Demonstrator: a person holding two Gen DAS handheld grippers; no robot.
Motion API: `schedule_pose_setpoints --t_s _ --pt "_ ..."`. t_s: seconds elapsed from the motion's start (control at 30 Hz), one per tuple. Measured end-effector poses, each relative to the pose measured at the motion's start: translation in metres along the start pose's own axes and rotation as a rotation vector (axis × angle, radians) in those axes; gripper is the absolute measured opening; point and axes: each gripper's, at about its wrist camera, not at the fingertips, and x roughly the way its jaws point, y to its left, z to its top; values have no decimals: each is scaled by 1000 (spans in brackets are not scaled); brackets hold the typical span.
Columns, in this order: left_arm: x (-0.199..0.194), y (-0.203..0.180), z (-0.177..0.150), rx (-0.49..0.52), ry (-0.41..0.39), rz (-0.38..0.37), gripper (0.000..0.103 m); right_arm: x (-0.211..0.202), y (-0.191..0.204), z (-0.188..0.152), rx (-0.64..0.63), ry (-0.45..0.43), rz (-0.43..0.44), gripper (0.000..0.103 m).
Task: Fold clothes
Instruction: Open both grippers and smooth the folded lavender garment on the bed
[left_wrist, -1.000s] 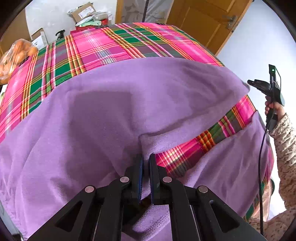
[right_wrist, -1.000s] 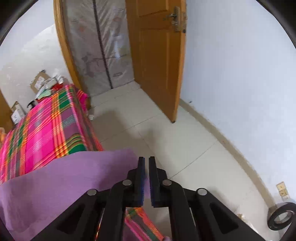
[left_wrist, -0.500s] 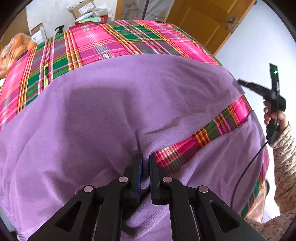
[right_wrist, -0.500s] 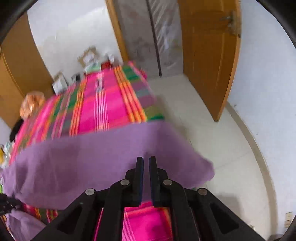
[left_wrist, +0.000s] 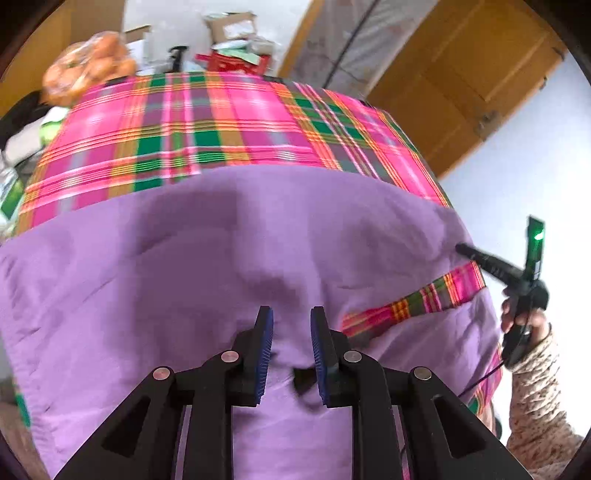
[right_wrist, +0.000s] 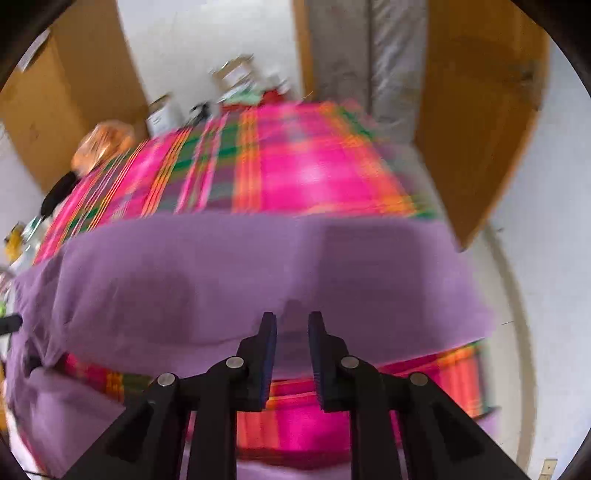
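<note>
A purple garment (left_wrist: 221, 258) lies folded over on a bed covered with a pink and green plaid cloth (left_wrist: 221, 129). My left gripper (left_wrist: 291, 314) hovers over the garment's near part. Its jaws are opening, and the pads stand apart with nothing pinched between them. At the garment's right edge the right gripper (left_wrist: 476, 258) shows in a person's hand. In the blurred right wrist view, my right gripper (right_wrist: 291, 319) hangs above the garment's folded edge (right_wrist: 221, 277). Its jaws are also opening, and only cloth below shows through the gap. A strip of plaid (right_wrist: 295, 424) lies under it.
A bag of orange things (left_wrist: 88, 66) and cardboard boxes (left_wrist: 229, 26) sit beyond the bed's far end. A wooden door (left_wrist: 461, 74) stands at the back right. Tiled floor (right_wrist: 517, 295) runs along the bed's right side. A patterned sleeve (left_wrist: 535, 387) is at the right.
Both grippers were shut on the purple garment's edge and now stand apart, with the cloth released. The right gripper swung from over the floor to over the bed. The left gripper lifted a little.
</note>
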Motion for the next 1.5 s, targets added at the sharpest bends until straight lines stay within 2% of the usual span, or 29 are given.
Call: schedule_pose_setpoints --t_s 0.03,0.1,0.17,0.33,0.37,0.5,0.6,0.67,0.73,0.9,1.0,1.13,1.23,1.33,1.43,1.5 --pt "-5 7 -5 -13 -4 6 21 7 6 -4 -6 23 -18 18" --pt "-12 24 -16 -44 -7 20 21 4 20 -4 -28 0 -54 20" --pt "-17 43 -28 -87 -6 31 21 -4 38 -3 -43 -24 3 20" --pt "-12 76 -51 -199 16 14 21 -17 113 -8 -208 -43 254 20" --pt "-11 81 -54 -210 20 9 21 -18 130 -10 -229 -29 337 20" --pt "-12 92 -62 -226 24 17 21 -15 180 -19 -297 61 578 20" --pt "-12 102 -64 -242 28 15 21 -11 212 -28 -339 115 690 22" --pt "-11 107 -65 -252 30 14 21 -8 226 -33 -344 149 735 31" --pt "-10 112 -66 -259 31 2 21 0 238 -36 -345 192 768 34" --pt "-17 129 -62 -294 8 0 21 17 261 -41 -376 264 761 34" --pt "-19 145 -57 -334 -5 7 21 26 264 -40 -340 316 797 34" --pt "-19 159 -54 -379 -12 -28 21 30 268 -40 -338 347 796 34" --pt "-20 160 -53 -375 -15 -30 21 29 267 -34 -302 302 774 33" --pt "-23 162 -50 -374 -28 -13 21 28 266 -20 -252 219 755 21" --pt "-29 173 -45 -398 -64 40 21 23 262 -10 -225 106 705 20" --pt "-33 183 -44 -425 -80 67 21 23 258 -7 -219 96 687 20"
